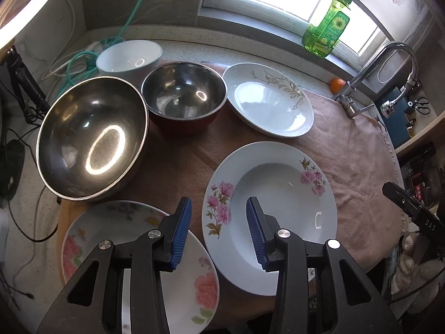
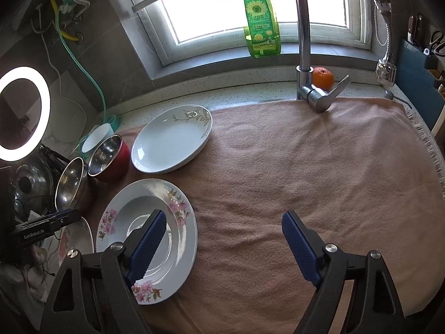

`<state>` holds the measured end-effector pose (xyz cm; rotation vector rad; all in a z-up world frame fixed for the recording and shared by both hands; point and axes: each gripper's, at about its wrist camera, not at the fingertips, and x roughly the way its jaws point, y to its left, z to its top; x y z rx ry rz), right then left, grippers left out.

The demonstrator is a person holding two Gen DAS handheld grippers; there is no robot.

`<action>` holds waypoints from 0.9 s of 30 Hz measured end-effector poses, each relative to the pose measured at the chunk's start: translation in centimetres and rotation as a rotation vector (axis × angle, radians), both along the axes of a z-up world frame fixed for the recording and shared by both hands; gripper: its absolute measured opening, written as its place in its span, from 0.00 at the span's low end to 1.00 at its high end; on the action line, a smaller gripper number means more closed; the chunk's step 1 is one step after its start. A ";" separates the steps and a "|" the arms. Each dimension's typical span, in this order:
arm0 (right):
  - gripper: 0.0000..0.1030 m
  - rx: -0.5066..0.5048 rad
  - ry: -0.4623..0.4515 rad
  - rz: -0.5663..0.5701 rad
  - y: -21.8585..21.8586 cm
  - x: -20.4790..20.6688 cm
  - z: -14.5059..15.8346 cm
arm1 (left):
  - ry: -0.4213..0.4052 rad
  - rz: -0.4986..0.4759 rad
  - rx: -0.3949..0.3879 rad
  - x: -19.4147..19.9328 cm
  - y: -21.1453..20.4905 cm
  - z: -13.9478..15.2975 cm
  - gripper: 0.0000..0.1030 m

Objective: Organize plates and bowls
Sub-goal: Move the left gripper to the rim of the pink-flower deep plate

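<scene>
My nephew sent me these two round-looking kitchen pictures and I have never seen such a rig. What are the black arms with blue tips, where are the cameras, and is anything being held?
There is no robot here: a person holds a two-finger gripper in each hand, each with a wide-angle camera looking along its fingers.

One picture comes from the left gripper, the other from the right gripper. The blue tips are the fingers' pads.

On a pinkish towel by the faucet lie a pink-flowered plate, a gold-leaf plate, a peach-flowered plate, a large steel bowl, a red-sided steel bowl and a white bowl.

Both grippers are open and hold nothing.
</scene>
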<state>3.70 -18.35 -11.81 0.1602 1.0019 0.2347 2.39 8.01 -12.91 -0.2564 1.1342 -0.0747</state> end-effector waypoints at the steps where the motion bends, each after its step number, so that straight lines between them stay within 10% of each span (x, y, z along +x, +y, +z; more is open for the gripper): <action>1: 0.74 0.008 0.019 0.007 0.1 0.1 -0.5 | 0.009 -0.007 0.000 0.1 0.0 -0.3 0.35; 27: 0.32 0.173 0.259 0.029 1.9 1.3 -7.4 | 0.137 -0.091 -0.024 2.5 0.8 -3.8 0.25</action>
